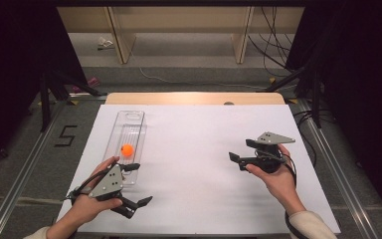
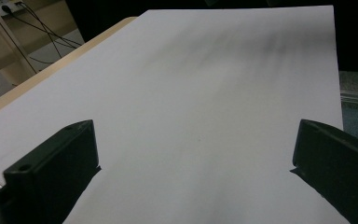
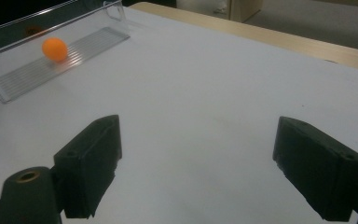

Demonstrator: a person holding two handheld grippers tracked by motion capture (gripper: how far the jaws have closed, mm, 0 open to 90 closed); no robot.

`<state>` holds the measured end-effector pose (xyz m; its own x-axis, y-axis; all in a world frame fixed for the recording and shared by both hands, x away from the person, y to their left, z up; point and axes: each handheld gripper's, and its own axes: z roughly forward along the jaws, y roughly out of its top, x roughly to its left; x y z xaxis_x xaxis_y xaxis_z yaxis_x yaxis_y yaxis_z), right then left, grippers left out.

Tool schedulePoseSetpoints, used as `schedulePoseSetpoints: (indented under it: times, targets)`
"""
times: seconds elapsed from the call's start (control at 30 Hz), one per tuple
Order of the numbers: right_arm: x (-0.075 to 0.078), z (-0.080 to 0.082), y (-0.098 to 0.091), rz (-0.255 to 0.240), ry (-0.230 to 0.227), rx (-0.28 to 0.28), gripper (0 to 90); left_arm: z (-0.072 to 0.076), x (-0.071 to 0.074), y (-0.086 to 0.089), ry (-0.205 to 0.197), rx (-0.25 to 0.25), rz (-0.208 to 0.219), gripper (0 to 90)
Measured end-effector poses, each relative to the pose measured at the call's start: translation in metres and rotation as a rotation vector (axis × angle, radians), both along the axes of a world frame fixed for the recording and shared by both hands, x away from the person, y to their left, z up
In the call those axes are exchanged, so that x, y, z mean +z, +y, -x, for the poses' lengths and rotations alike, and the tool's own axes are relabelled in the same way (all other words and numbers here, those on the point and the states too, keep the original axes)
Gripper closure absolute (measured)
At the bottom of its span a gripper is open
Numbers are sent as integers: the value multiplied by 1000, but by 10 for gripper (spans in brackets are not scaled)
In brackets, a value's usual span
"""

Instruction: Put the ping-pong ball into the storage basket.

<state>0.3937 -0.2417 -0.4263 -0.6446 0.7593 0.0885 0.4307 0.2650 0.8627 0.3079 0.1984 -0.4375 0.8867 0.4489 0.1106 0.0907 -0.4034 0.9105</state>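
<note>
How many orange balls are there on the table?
1. The orange ball lies inside the clear tray at the table's left side, just ahead of the left gripper. Nothing in view seems able to hide another.

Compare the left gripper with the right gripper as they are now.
The left gripper sits at the table's near left edge, right beside the clear tray holding the orange ball; the right gripper is out on the right, well away from the tray. The left gripper's jaws point right across the white sheet; the right gripper's point left, toward the tray. Both are open and hold nothing.
</note>
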Motion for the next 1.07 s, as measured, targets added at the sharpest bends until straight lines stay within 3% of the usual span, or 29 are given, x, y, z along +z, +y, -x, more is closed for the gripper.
schedulePoseSetpoints:
  times: [0.6,1.07]
  targets:
    - [-4,15,-12,5,12,-8,163,0,0,0,0,0,0,0]
    - [-5,16,-13,0,2,-13,163,-1,0,-1,0,-2,1,0]
